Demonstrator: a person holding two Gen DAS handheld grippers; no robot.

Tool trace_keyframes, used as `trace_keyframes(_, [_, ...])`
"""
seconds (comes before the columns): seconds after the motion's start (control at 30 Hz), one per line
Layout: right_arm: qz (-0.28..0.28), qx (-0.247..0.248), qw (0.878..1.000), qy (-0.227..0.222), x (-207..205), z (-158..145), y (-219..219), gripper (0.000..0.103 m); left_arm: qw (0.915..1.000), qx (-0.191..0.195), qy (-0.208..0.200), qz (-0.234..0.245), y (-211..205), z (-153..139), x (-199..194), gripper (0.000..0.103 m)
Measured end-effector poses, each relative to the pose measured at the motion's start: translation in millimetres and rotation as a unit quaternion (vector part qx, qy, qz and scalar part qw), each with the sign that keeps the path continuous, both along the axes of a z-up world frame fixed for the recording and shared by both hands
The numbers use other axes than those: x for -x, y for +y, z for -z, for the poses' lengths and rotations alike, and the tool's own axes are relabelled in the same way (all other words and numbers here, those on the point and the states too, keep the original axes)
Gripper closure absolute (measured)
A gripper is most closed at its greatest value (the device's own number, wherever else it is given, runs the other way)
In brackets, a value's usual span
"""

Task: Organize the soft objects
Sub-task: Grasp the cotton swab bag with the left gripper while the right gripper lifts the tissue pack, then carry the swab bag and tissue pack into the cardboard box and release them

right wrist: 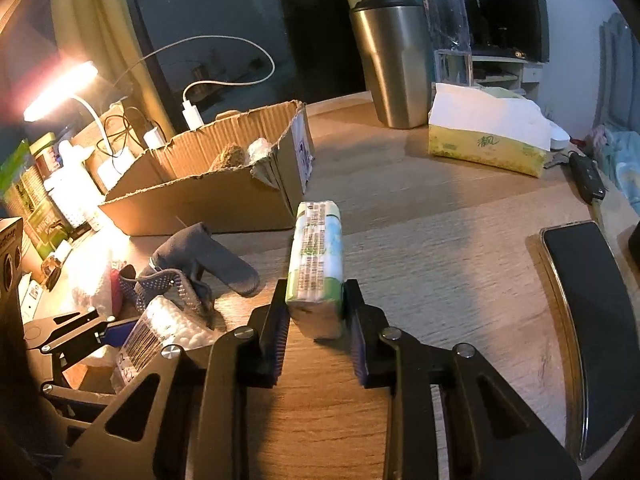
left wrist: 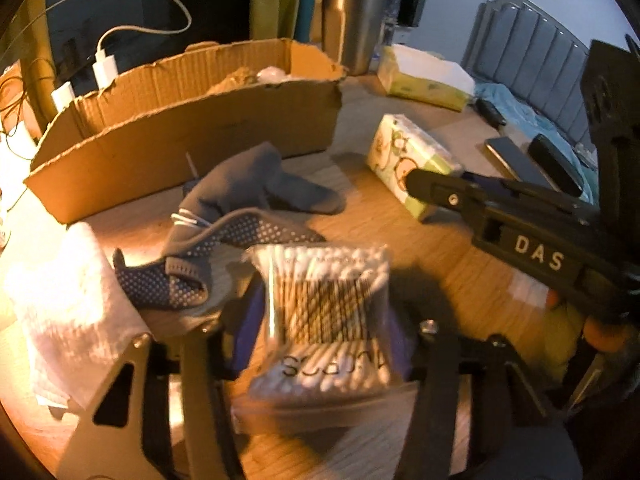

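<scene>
My left gripper (left wrist: 324,344) is shut on a clear bag of cotton swabs (left wrist: 328,308), held just above the wooden table. Beyond it lie grey dotted socks (left wrist: 240,216) and a white cloth (left wrist: 68,300) at the left. My right gripper (right wrist: 316,312) is shut on a green-and-white tissue pack (right wrist: 318,256), which rests on the table; the same pack shows in the left wrist view (left wrist: 408,160) with the right gripper (left wrist: 416,184) on it. An open cardboard box (left wrist: 188,120) stands behind, holding a brown lump (right wrist: 230,156) and a white item.
A steel tumbler (right wrist: 396,64), a water bottle (right wrist: 446,24) and a yellow tissue box (right wrist: 484,140) stand at the back right. A phone (right wrist: 588,320) and a car key (right wrist: 586,180) lie at the right edge. A lamp, chargers and cables crowd the left.
</scene>
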State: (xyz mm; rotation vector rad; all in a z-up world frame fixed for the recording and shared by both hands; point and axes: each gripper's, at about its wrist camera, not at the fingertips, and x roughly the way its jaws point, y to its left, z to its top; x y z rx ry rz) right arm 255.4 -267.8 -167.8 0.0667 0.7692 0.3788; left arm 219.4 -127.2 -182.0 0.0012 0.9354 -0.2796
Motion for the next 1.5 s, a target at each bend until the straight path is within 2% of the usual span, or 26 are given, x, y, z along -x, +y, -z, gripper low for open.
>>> trace_keyframes(0.23, [0.007, 0.0, 1.0, -0.011, 9.0, -8.0, 0.0, 0.075, 0.9992, 0.01, -0.027, 0.029, -2.2, -18.6, 13.4, 0.052])
trace_keyframes(0.6, [-0.001, 0.004, 0.999, -0.041, 24.6, -36.6, 14.5, 0.075, 0.9959, 0.032, -0.083, 0.019, 25.8, -56.3, 24.2, 0.052])
trace_keyframes(0.93, [-0.018, 0.012, 0.998, -0.065, 30.8, -58.9, 45.3, 0.075, 0.9908, 0.044, -0.128, -0.001, 63.3, -85.7, 25.4, 0.052])
trace_keyframes(1.5, [-0.033, 0.02, 0.995, -0.091, 18.5, -86.0, 89.4, 0.075, 0.9822, 0.058, -0.169, -0.059, 137.6, -108.3, 7.8, 0.052])
